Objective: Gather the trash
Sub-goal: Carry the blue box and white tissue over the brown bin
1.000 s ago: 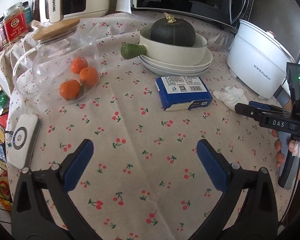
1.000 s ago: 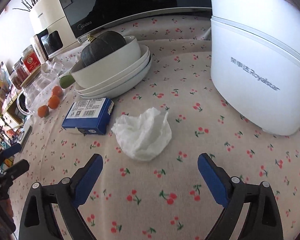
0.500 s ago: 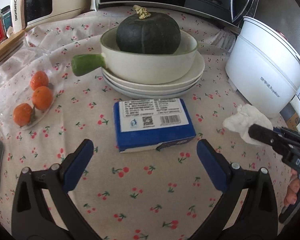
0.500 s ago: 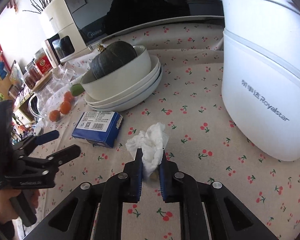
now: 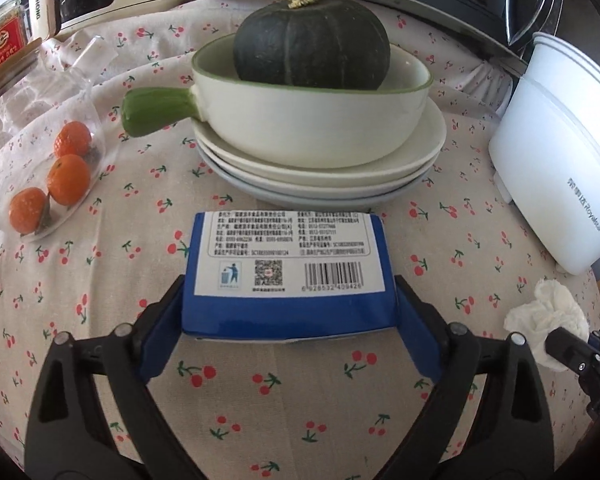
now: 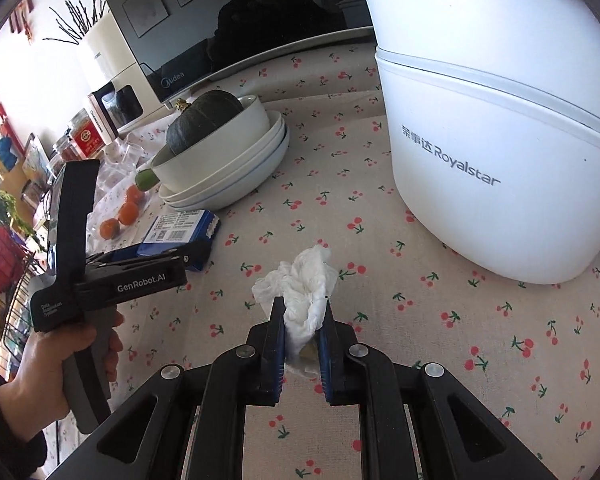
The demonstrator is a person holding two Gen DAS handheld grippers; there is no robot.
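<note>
A blue carton with a white barcode label (image 5: 288,276) lies on the cherry-print tablecloth; it also shows in the right wrist view (image 6: 180,232). My left gripper (image 5: 288,320) is open, its blue pads on either side of the carton's near end, touching or almost touching it. My right gripper (image 6: 302,344) is shut on a crumpled white tissue (image 6: 304,288) and holds it just above the cloth. The tissue also shows at the right edge of the left wrist view (image 5: 544,320).
A green-handled bowl (image 5: 300,120) with a dark pumpkin (image 5: 312,40) sits on stacked plates behind the carton. A white Royalstar cooker (image 6: 492,120) stands on the right. Several oranges in a glass jar (image 5: 52,184) lie at the left. A microwave (image 6: 228,24) stands at the back.
My left gripper moved forward until its open pads came round the blue carton. My right gripper closed on the tissue and lifted it off the cloth.
</note>
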